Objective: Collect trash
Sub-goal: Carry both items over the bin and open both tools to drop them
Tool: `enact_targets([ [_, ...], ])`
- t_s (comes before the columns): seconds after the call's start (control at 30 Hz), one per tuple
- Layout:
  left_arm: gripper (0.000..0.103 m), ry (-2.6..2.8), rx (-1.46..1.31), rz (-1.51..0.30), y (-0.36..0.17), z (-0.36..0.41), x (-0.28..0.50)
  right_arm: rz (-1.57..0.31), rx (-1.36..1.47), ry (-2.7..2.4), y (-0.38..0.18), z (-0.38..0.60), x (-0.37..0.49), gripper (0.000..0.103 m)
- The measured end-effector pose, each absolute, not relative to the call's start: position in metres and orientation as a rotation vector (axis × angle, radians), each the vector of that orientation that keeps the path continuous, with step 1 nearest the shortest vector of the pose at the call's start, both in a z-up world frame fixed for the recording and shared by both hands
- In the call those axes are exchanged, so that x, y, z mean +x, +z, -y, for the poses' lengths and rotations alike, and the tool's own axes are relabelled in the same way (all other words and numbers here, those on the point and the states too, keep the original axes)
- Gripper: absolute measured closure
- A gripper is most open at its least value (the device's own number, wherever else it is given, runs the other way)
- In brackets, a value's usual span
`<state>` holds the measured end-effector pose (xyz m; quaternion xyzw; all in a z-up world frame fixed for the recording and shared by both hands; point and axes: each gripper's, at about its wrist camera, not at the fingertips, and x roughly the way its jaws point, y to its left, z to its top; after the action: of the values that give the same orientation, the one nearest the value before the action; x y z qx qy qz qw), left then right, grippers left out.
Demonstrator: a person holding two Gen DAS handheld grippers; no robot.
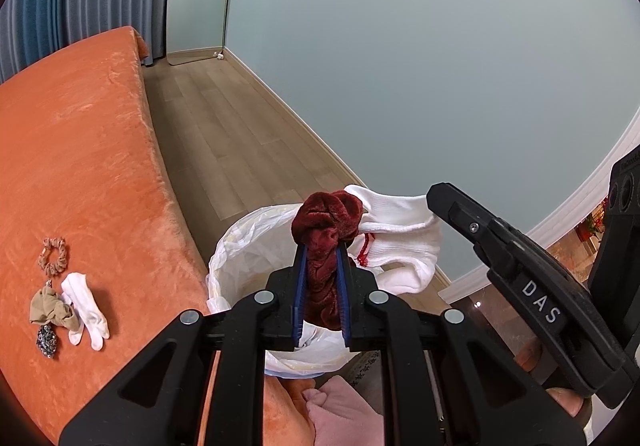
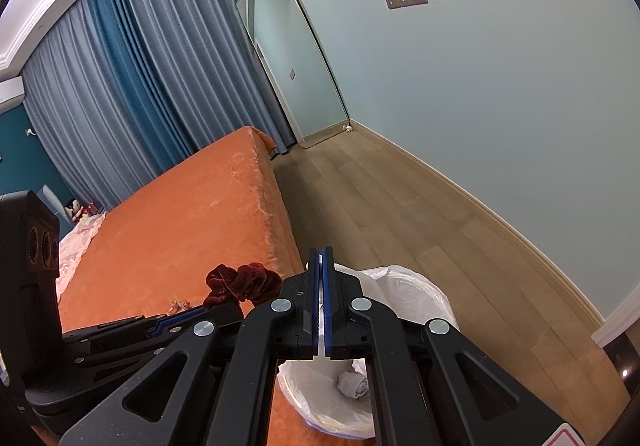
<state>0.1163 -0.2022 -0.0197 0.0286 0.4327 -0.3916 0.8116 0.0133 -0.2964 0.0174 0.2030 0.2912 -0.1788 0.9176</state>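
My left gripper (image 1: 322,278) clamps the maroon scrunchie (image 1: 326,230) above the lined bin (image 1: 240,246); its plush could snag on the pads, while my right gripper (image 2: 321,266), fingers together, pinches the white sock (image 1: 400,246).

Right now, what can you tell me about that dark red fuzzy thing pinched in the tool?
The dark red velvet scrunchie is a soft, plush fabric ring, bunched and twisted. The left gripper is shut on it between its blue pads, so part bulges above the fingertips and part hangs below. It is held over the white-lined trash bin beside the orange bed, and in this view it overlaps the white sock in the right gripper.
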Motion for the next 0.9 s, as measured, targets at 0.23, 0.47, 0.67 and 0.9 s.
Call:
enact_targets([
  [0.23,0.065,-0.804,0.059,-0.916,-0.020,0.205,0.121,-0.600,0.414,-0.368,0.018,0.298,0.017,0.102],
  [0.47,0.063,-0.793,0.046,-0.908,-0.018,0.204,0.126,-0.601,0.399,-0.364,0.019,0.295,0.019,0.102],
  [0.67,0.063,-0.783,0.040,-0.900,-0.016,0.200,0.127,-0.604,0.392,-0.360,0.020,0.290,0.021,0.101],
  [0.9,0.056,-0.769,0.027,-0.898,-0.013,0.193,0.129,-0.600,0.391,-0.356,0.023,0.285,0.024,0.097],
])
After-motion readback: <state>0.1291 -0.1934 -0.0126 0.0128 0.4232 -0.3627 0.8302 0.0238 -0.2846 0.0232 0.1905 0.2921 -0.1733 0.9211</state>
